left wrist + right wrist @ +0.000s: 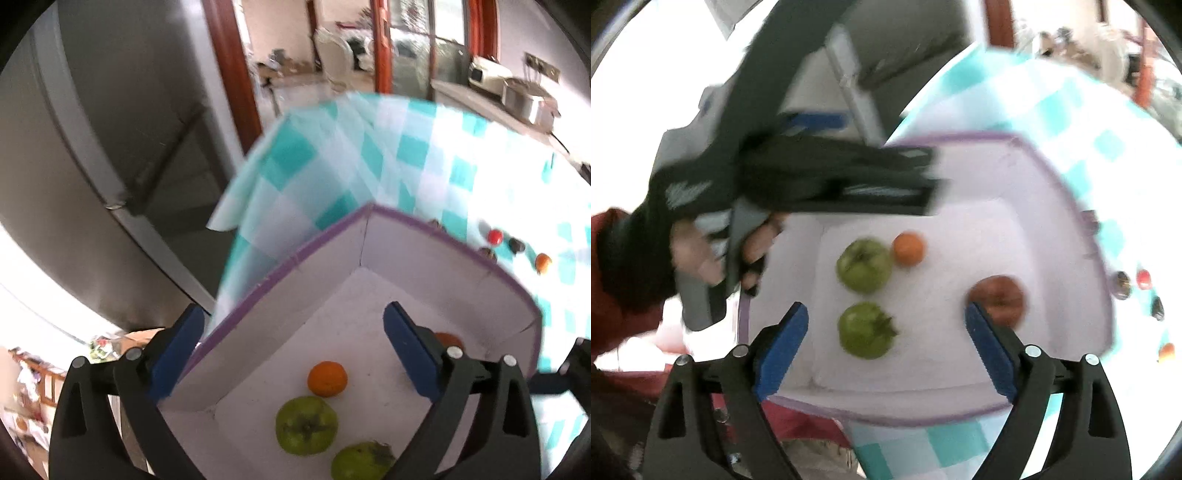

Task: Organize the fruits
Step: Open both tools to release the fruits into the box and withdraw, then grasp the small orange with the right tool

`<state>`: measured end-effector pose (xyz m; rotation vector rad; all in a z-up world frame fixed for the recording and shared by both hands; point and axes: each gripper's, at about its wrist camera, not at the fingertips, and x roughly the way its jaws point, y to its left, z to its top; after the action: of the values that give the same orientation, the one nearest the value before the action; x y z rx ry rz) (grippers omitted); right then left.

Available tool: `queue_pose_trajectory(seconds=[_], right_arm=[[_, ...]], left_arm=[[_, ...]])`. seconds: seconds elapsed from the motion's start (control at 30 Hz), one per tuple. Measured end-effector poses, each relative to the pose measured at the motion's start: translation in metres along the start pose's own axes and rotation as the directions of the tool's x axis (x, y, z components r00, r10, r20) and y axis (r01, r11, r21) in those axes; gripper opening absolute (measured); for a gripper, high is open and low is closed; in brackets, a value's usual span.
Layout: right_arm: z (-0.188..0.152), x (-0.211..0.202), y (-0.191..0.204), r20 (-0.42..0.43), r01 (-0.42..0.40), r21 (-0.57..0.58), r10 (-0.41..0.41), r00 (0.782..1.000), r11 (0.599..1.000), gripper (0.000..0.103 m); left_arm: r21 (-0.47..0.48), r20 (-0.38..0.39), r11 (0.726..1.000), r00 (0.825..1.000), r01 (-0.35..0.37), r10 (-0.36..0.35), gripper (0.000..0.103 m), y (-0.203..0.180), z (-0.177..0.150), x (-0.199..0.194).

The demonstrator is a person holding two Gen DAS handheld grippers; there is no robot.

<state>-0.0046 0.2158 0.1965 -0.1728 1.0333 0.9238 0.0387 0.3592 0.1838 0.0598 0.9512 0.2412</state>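
A white box with a purple rim (pixel 325 240) (pixel 1067 184) sits on a teal checked tablecloth. Inside lie two green fruits (pixel 306 424) (pixel 364 461) (pixel 863 264) (pixel 866 329), a small orange (pixel 327 379) (pixel 908 248) and a reddish-brown fruit (pixel 448 338) (pixel 999 297). My left gripper (pixel 291 350) is open and empty, straddling the box's left wall; it also shows blurred in the right wrist view (pixel 886 177). My right gripper (pixel 884 350) is open and empty above the box, over the nearer green fruit.
Several small fruits (pixel 495 236) (pixel 543 262) (pixel 1143 278) lie on the cloth (pixel 406 147) beyond the box's right side. A grey refrigerator (pixel 92 147) stands left of the table. A counter with appliances (pixel 517 92) is at the back right.
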Motion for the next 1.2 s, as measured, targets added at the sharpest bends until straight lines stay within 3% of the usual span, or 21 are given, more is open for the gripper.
queue_pose_trajectory(seconds=[0.17,0.4,0.77,1.03,1.2], right_arm=[[-0.034,-0.060,-0.039,0.130,0.078,0.106,-0.091,0.987,0.991,0.088],[-0.104,-0.118,-0.089,0.221,0.152,0.195,-0.194,0.956,0.969,0.088],[-0.206,-0.173,-0.149,0.223,0.192,0.323,-0.272,0.936,0.927,0.088],[-0.246,-0.196,-0.175,0.214,0.207,0.398,-0.310,0.926,0.894,0.088],[-0.260,-0.198,-0.192,0.193,0.231,0.451,-0.347,0.918,0.862,0.088]], left_arm=[[-0.008,0.037,0.997,0.997,-0.074,0.075,0.100,-0.036,-0.015,-0.058],[0.092,0.063,0.992,0.994,-0.089,0.084,0.101,-0.120,-0.030,-0.117],[0.270,0.026,0.963,1.000,0.009,-0.017,0.101,-0.265,-0.088,-0.159],[0.315,0.003,0.948,0.999,0.048,-0.051,0.101,-0.310,-0.097,-0.166],[0.290,-0.052,0.951,0.994,0.108,-0.097,0.101,-0.324,-0.095,-0.153]])
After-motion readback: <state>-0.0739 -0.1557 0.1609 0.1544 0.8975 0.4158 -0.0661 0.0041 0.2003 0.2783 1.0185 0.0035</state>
